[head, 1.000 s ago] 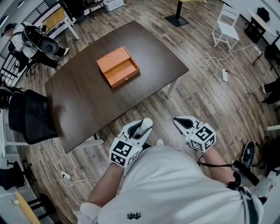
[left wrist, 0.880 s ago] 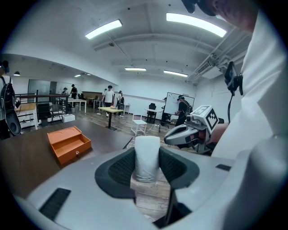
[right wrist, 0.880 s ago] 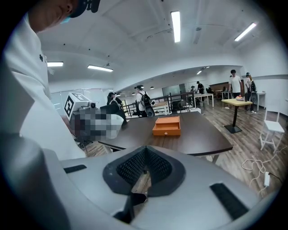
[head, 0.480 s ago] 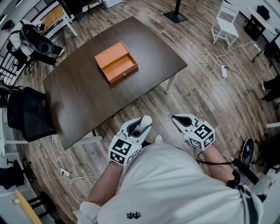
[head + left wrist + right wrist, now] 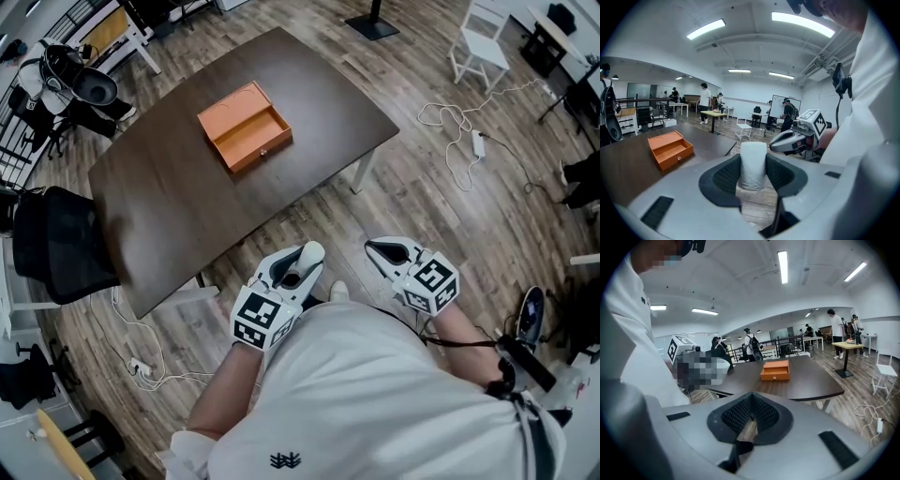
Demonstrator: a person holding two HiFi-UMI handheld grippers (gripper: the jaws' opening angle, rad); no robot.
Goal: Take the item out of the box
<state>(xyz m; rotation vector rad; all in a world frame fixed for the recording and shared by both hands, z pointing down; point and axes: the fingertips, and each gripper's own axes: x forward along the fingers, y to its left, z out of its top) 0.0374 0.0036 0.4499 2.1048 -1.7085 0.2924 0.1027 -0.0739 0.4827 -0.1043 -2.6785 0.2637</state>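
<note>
The orange box (image 5: 246, 127) lay far ahead of both claws on the dark table (image 5: 178, 216). Its drawer was pulled out and seemingly bare, so the removal looked all but done. What the moment probably called for was a steady, even squeeze on the white roll (image 5: 753, 159), so that it neither slipped nor got crushed, and a level carry to wherever it was meant to go. The left claw (image 5: 302, 265) was clenched on that roll, its ribbed pads pressing either side while the roll stood upright and poked out past the tips. The right claw (image 5: 750, 417), just to the right of the left one and close against the person's shirt, had its jaws pressed together on nothing.
</note>
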